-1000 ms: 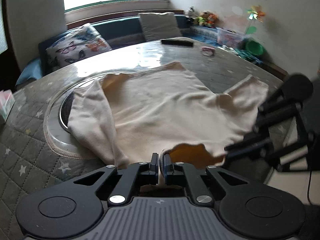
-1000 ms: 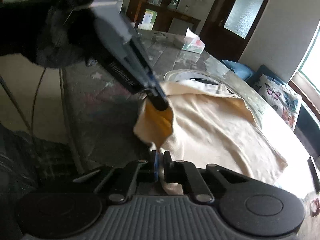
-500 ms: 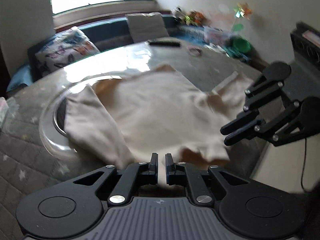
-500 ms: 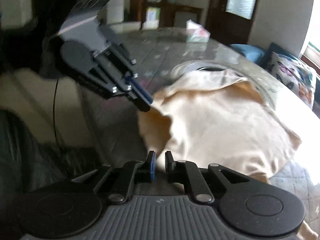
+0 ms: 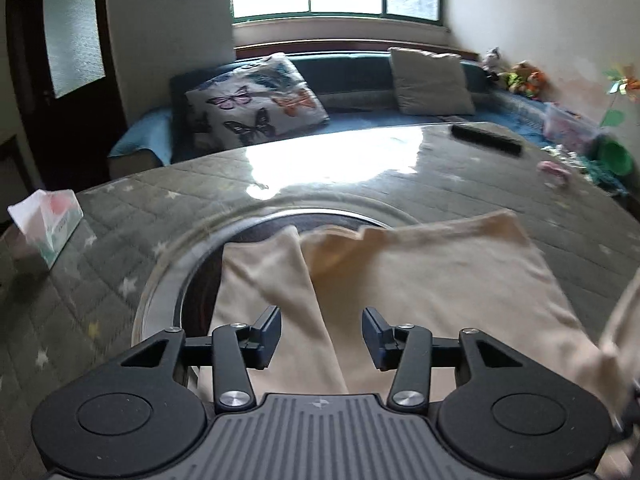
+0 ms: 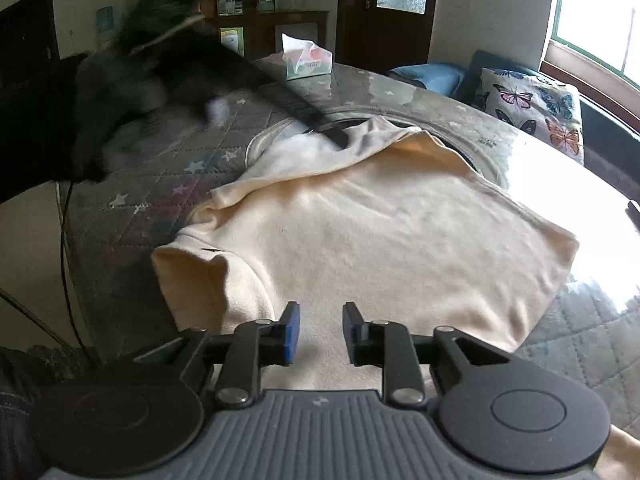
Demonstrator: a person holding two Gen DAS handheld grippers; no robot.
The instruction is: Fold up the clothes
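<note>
A cream long-sleeved top (image 5: 432,284) lies spread on the round table, one sleeve (image 5: 264,284) folded over the body, partly over a round glass inset (image 5: 168,280). My left gripper (image 5: 320,336) is open and empty, hovering over the sleeve and body seam. In the right wrist view the same top (image 6: 380,236) lies flat with a folded sleeve end (image 6: 192,280) at the near left. My right gripper (image 6: 318,332) is open and empty just above the cloth. The left gripper (image 6: 334,136) shows there as a blurred dark shape over the far sleeve.
A tissue box (image 5: 48,220) stands on the table's left side and shows in the right wrist view (image 6: 306,60) too. A black remote (image 5: 486,138) and a small pink object (image 5: 554,168) lie at the far right. A sofa with a butterfly cushion (image 5: 252,104) lies beyond the table.
Both grippers were shut on edges of the top and held them up; now both are open and the cloth lies flat. Both have swung to new positions over the top.
</note>
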